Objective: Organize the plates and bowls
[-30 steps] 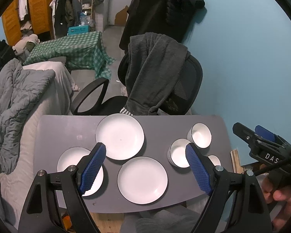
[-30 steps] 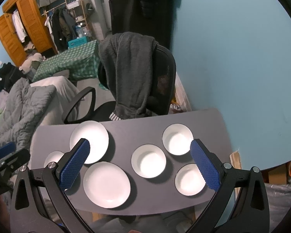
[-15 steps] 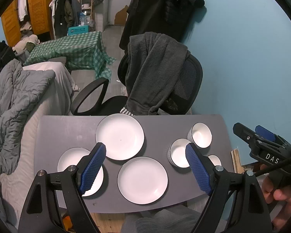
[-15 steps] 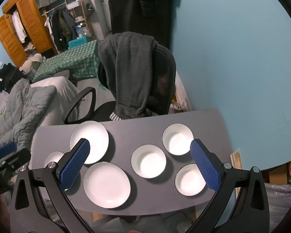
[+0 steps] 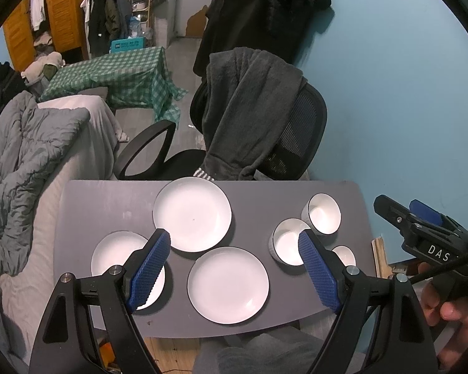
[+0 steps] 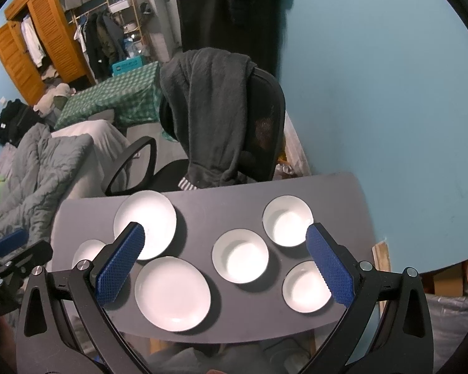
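Three white plates lie on the grey table [image 5: 109, 205]: a far plate [image 5: 192, 213], a near plate [image 5: 227, 285] and a left plate [image 5: 115, 252]. Three white bowls sit at the right: a far bowl [image 6: 287, 219], a middle bowl [image 6: 240, 255] and a near bowl [image 6: 305, 286]. My left gripper [image 5: 234, 249] hovers high above the plates, open and empty. My right gripper [image 6: 224, 243] hovers high above the bowls, open and empty. The right gripper's body also shows in the left wrist view [image 5: 427, 237].
A black office chair [image 5: 265, 131] draped with a dark grey garment stands behind the table. A bed with a grey quilt [image 5: 21, 155] lies to the left. A blue wall [image 6: 374, 93] runs along the right.
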{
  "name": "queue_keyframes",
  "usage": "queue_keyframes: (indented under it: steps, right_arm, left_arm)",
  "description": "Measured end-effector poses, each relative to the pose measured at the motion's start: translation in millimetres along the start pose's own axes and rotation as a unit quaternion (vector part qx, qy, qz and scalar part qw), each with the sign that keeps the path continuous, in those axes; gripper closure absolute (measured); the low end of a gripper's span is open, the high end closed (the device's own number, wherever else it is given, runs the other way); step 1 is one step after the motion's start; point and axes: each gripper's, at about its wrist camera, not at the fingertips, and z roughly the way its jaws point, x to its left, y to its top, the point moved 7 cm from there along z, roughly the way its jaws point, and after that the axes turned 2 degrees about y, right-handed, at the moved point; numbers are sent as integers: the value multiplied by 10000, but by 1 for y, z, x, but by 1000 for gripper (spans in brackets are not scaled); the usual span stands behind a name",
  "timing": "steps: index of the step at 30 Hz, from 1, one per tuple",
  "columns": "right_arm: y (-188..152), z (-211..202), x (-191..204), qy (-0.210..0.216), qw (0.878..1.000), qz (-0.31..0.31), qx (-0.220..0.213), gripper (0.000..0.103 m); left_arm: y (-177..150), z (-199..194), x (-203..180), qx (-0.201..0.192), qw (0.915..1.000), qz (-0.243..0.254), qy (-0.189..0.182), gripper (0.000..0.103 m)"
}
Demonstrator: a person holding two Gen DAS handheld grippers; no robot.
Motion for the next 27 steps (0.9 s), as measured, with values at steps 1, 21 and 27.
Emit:
queue_keyframes:
  steps: [1,21,27]
  right_arm:
    - [0,0,1,5,10000,-1,6,2]
    - [-3,-2,-4,25,10000,-6,28,2]
    - [-2,-1,-7,5,10000,-34,21,2]
  left_arm:
    - [-1,0,0,3,10000,-5,4,17]
    - [-8,-3,-6,44,10000,-51,-57,17]
    - [-9,-3,-8,93,9999,-46,-69,17]
